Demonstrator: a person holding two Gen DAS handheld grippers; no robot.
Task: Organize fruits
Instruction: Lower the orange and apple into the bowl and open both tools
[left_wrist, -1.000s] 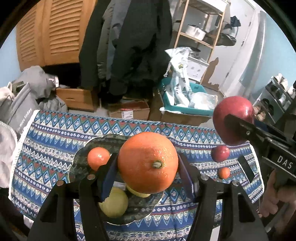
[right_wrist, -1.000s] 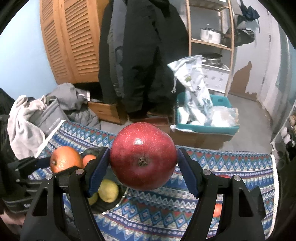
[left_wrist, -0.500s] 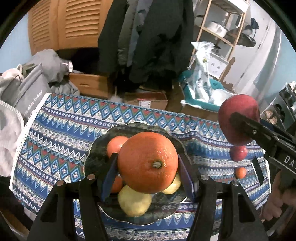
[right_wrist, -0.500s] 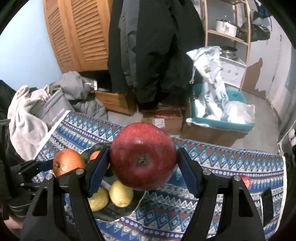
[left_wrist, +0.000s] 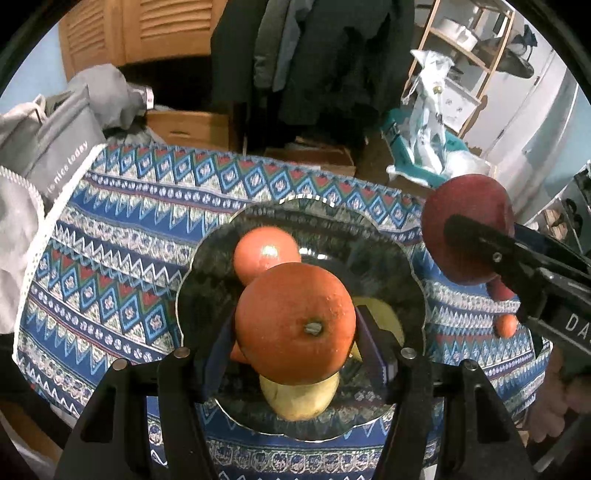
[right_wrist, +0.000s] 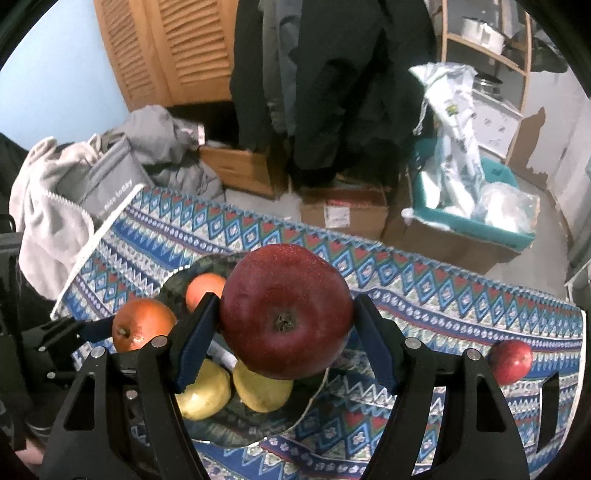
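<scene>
Both hands have come down and in toward the dark scalloped glass plate (left_wrist: 207, 273), which a second ago lay farther ahead of the fingers and now sits right beneath them — a sign, I judge, that both fruits are about to be set down on it. The left gripper (left_wrist: 295, 343) is clamped on a large round orange (left_wrist: 293, 321), blue pads pressing its sides, directly over the plate's middle. The right gripper (right_wrist: 282, 343) is clamped on a big dark-red apple (right_wrist: 286, 312), held over the plate's right rim. Below the left fingers lie a smaller orange fruit (left_wrist: 264, 253) and two yellow pears (right_wrist: 203, 395); a small red apple (right_wrist: 511, 360) rests on the patterned blue cloth (right_wrist: 443, 306), off beyond the right finger. Legible writing: "nice today" on the grey bag (left_wrist: 62, 147), and "DA" — cut off — on the right gripper's body.
</scene>
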